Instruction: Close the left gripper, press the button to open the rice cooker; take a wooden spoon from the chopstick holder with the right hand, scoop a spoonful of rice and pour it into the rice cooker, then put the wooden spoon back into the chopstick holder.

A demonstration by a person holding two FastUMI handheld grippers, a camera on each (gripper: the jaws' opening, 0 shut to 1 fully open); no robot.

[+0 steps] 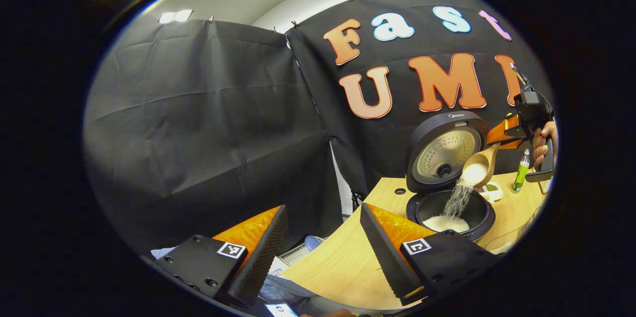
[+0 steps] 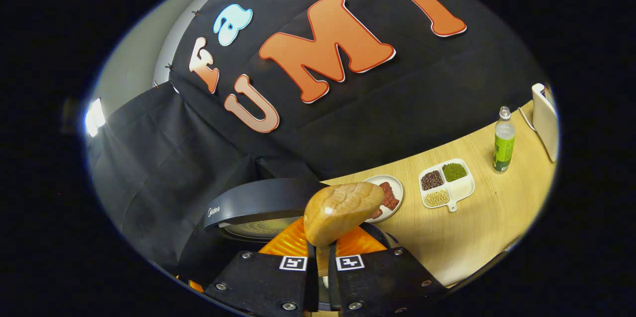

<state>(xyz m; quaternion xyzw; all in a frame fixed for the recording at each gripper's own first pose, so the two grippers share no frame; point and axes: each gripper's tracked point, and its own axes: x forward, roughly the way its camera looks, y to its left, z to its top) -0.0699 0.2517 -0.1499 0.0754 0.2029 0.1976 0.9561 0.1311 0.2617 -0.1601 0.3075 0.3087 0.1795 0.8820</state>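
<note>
- We see the counter (image 2: pixel 477 227), pale wood, carrying everything in play.
- On it stands the rice cooker (image 1: pixel 449 207) with its lid (image 1: pixel 444 150) swung up, so we judge the button press done; the lid rim carries a brand mark that reads "Midea" in the right gripper view.
- The left hand-held gripper (image 1: pixel 323 250) hangs back near the counter's edge with its fingers spread wide and nothing between them.
- The right hand-held gripper (image 2: pixel 318 270) is clamped on the handle of the wooden spoon (image 2: pixel 343 212), both fingers pressing it; a hand grips its body in the left gripper view.
- The spoon is tilted above the open pot, and the rice (image 1: pixel 457 200) streams from its bowl onto a small heap inside, so we judge the pour under way.
- Left to do: empty the spoon and return it to the chopstick holder.
- Beyond the cooker sit a divided dish of beans (image 2: pixel 446 185), a round plate (image 2: pixel 385 198) and a green-labelled bottle (image 2: pixel 503 140); its label is too small for us to make out.
</note>
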